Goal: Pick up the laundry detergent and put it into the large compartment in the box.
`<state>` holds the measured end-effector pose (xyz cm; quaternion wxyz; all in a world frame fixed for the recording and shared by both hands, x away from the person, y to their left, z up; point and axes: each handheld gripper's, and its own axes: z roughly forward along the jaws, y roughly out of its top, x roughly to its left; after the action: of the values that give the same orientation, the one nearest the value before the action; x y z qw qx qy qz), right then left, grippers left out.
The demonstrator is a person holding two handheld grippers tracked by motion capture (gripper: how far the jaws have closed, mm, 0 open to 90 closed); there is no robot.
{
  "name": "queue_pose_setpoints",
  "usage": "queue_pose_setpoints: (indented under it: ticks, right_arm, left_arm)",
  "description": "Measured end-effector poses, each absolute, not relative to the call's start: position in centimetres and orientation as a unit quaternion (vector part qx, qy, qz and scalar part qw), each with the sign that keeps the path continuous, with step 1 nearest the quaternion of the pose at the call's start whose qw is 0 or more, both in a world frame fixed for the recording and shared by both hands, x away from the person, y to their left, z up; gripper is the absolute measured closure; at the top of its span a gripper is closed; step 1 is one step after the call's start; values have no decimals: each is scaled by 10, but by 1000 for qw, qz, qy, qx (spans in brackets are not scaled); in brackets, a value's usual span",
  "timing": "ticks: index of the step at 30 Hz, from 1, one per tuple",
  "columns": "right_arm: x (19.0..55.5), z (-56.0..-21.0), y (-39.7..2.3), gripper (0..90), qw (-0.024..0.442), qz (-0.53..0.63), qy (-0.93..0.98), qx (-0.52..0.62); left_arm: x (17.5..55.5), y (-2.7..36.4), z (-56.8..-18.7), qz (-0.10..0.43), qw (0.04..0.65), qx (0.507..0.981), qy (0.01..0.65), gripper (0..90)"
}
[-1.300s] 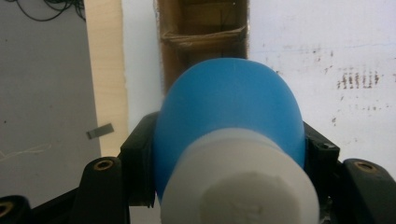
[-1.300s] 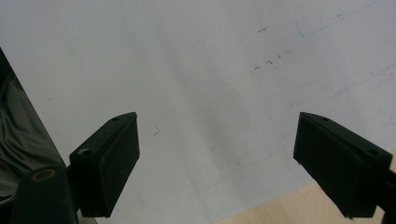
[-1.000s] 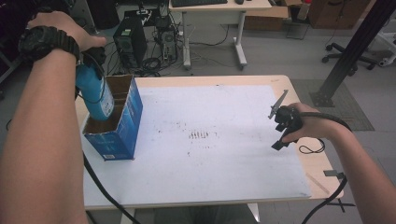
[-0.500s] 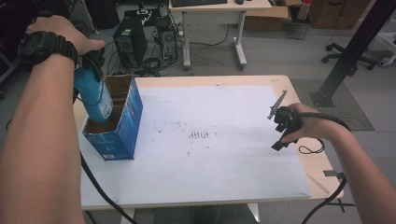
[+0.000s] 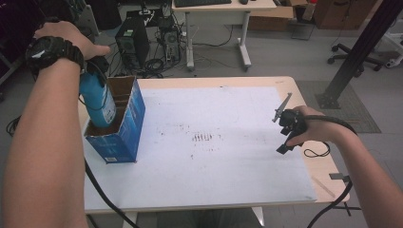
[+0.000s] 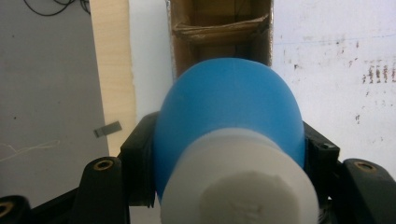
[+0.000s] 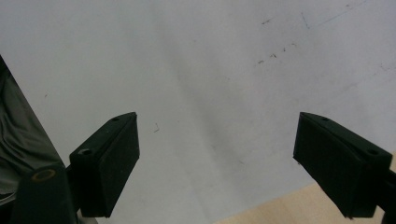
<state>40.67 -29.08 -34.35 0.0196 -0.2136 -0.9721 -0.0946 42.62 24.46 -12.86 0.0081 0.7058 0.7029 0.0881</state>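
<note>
**Keeper:** Bottle (image 5: 98,100), blue body, white cap: item one. Location: in my left tongs (image 6: 224,154), hanging base-down over the open top of the box (image 5: 124,128), lower end already below the rim. Box: blue outside, brown card inside, standing upright near the left edge of the table (image 5: 304,164), on the white sheet (image 5: 228,156).

**Clerk:** Grip on it?

**Keeper:** Left tongs closed on the bottle high up, at the shoulder just under the cap, one jaw on each side of the blue body. From the left gripper view I look straight down past the cap into the box and see a card divider (image 6: 219,28) crossing it. Which compartment the base sits over, I cannot tell for certain.

**Clerk:** Item two, the other tongs?

**Keeper:** Right tongs (image 7: 217,158): jaws wide apart, nothing between them, held over the white sheet near the right edge of the table, well apart from the box.

**Clerk:** Handling note for the step?

**Keeper:** My judgement: keep the bottle plumb and lower it slowly, centred in one cell so the base does not catch the divider or the box wall. The box is light card and unsupported; a sideways nudge could tip or slide it. Do not release until the base rests on the bottom. Then part the jaws only enough to clear the shoulder, and lift straight up so the cap is not dragged.
</note>
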Motion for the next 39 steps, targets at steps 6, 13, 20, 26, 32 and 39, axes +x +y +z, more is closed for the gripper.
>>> queue_pose_setpoints:
  ticks: [6, 13, 20, 26, 32, 39]
  right_arm:
    - [407, -345, -290, 143, 20, -95, -973, -212]
    - [407, -346, -290, 144, 22, -93, -973, -213]
    - [407, -347, -290, 144, 23, -90, -973, -213]
    - [407, -348, -289, 144, 24, -88, -973, -212]
    - [407, -348, -289, 144, 24, -89, -973, -212]
    - [407, -348, -289, 144, 25, -87, -973, -214]
  left_arm:
    - [428, 245, -135, 84, 10, 707, 702, 377]
    - [431, 245, -142, 79, 3, 711, 699, 376]
    - [433, 246, -152, 78, 4, 712, 698, 376]
    - [434, 247, -160, 70, 4, 714, 697, 376]
    - [435, 248, -167, 67, -1, 715, 696, 376]
    - [436, 250, -175, 60, -1, 716, 696, 376]
